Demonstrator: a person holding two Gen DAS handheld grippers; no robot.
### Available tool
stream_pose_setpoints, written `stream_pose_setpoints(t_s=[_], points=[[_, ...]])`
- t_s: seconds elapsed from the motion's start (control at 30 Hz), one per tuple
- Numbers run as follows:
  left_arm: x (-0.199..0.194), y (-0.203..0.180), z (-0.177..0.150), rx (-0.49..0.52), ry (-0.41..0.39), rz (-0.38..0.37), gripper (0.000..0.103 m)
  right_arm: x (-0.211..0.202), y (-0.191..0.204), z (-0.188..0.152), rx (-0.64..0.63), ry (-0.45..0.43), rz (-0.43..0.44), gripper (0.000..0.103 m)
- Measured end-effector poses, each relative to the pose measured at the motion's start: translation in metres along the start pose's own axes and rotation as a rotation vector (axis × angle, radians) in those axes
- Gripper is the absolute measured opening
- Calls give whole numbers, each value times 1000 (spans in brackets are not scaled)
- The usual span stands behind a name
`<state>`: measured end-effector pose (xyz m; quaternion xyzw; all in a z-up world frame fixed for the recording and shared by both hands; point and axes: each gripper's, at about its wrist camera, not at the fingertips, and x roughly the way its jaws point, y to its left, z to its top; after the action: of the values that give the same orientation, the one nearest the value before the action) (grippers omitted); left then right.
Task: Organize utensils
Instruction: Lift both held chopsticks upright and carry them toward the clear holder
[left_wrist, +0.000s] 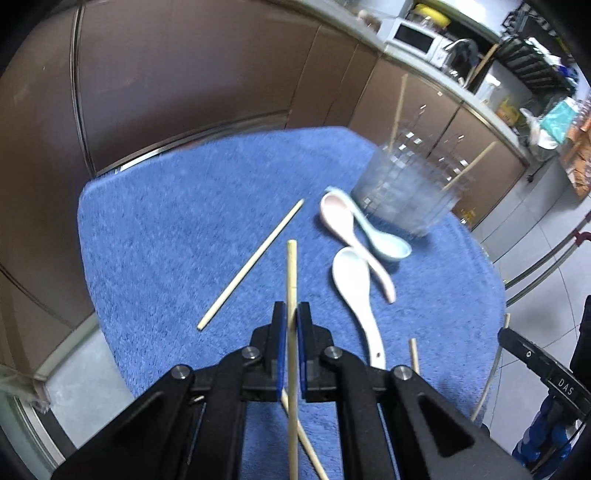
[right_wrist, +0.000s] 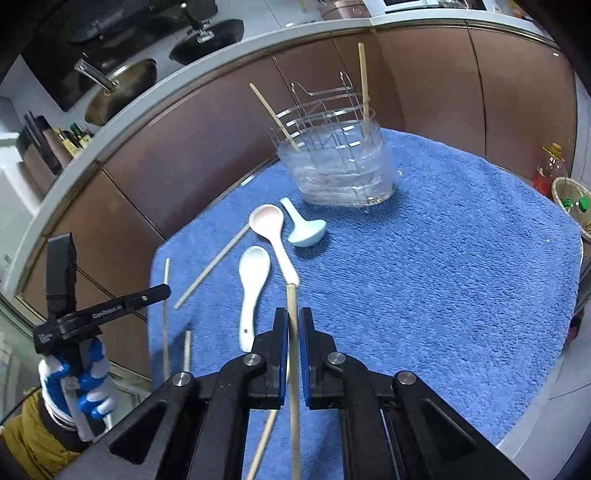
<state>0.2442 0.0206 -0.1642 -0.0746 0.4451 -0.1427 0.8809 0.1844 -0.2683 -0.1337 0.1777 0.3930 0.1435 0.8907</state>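
While two chopsticks already stand in the clear holder (left_wrist: 402, 192), the left gripper (left_wrist: 291, 321) clamps a chopstick (left_wrist: 291, 273); three spoons and another chopstick (left_wrist: 251, 264) lie on the blue mat (left_wrist: 166, 229). Right wrist view: right gripper (right_wrist: 293, 328) pinches its own chopstick (right_wrist: 292, 306); most sorting remains.

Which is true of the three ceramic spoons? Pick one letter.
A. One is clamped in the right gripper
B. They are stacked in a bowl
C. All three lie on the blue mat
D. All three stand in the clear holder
C: the white spoon, pink spoon and light blue spoon all lie on the blue mat, in front of the clear holder.
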Motion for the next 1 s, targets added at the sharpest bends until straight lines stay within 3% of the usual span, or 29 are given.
stream_pose_setpoints(t_s=[0.37,0.73,1.0], points=[[-35,-32,1,66,-123,-62,5,-33,9,1,-6,-88,47,6],[-42,-51,-4,67,-132,-106,5,-52,13,2,-7,-148,72,6],[-45,-63,17,78,-166,-109,5,-62,12,14,-35,-192,47,6]])
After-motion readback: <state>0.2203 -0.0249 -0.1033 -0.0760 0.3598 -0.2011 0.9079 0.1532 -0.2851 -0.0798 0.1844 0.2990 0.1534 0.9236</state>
